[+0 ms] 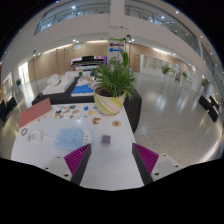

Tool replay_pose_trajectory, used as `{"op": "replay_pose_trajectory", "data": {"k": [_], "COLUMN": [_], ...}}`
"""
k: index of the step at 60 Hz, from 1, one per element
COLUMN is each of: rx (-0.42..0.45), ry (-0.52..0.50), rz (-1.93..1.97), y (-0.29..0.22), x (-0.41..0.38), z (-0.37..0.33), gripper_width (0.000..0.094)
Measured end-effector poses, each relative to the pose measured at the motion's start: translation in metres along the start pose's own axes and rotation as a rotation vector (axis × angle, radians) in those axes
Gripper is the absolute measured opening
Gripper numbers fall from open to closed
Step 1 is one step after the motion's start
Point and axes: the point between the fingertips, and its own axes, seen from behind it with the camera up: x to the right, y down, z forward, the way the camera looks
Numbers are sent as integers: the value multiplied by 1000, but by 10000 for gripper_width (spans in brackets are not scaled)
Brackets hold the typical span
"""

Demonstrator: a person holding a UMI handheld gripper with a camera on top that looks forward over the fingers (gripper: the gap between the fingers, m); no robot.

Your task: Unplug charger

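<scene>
A small dark square object (106, 138), possibly the charger, lies on the white table (112, 165) just ahead of my fingers and slightly left of the middle. I see no cable or socket attached to it. My gripper (111, 162) hovers over the near part of the table, open wide. Its magenta pads show on the left finger (77, 160) and the right finger (146, 157), with only bare tabletop between them.
A potted green plant (112, 88) in a yellow pot stands beyond the dark object. A pink sheet (35, 112), a blue patterned item (70, 137), small round pieces (97, 122) and a white cord (25, 130) lie to the left. A large hall with sofas lies beyond.
</scene>
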Motion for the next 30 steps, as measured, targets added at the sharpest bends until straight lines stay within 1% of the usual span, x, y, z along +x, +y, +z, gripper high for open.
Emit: {"op": "replay_pose_trajectory", "data": {"k": [8, 14, 19, 22, 26, 30], "rx": [-39, -59, -51, -40, -43, -59], "ry": [-36, -30, -50, -44, -35, -51], "rz": [-27, -43, -45, -45, -42, -45], "y": [21, 41, 50, 50, 52, 55], "x": [-9, -12, -19, -19, -18, -22], "z": [-102, -148, -164, -169, -169, -166], "gripper_width": [849, 855, 849, 853, 848, 856]}}
